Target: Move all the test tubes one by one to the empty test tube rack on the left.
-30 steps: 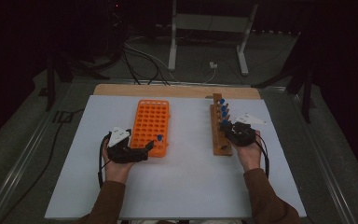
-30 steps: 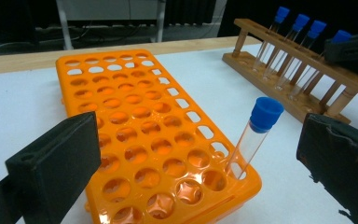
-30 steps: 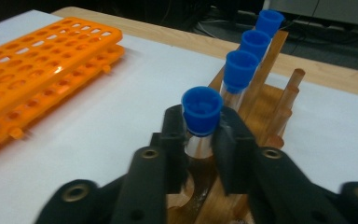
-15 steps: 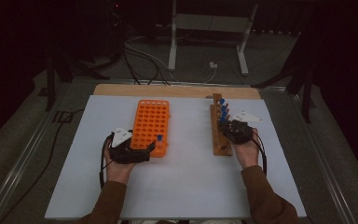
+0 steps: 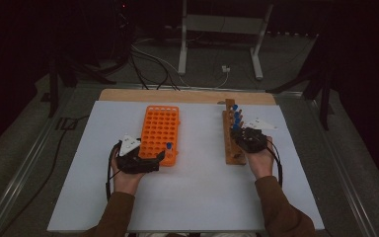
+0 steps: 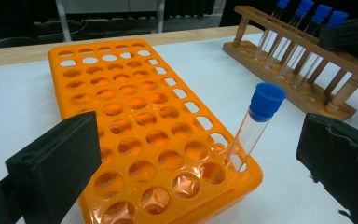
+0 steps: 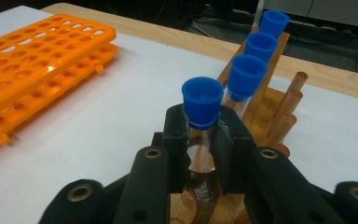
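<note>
Your right gripper (image 7: 200,140) clamps a blue-capped tube (image 7: 201,105) in the wooden rack (image 5: 233,143); your left gripper (image 5: 159,159) gapes wide beside the orange rack (image 6: 135,121) on the white table (image 5: 197,197), dark room behind.

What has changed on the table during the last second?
Nothing visibly changed. The right gripper stays shut on a blue-capped tube at the wooden rack, and the left gripper stays open beside the orange rack, where one tube stands.
</note>
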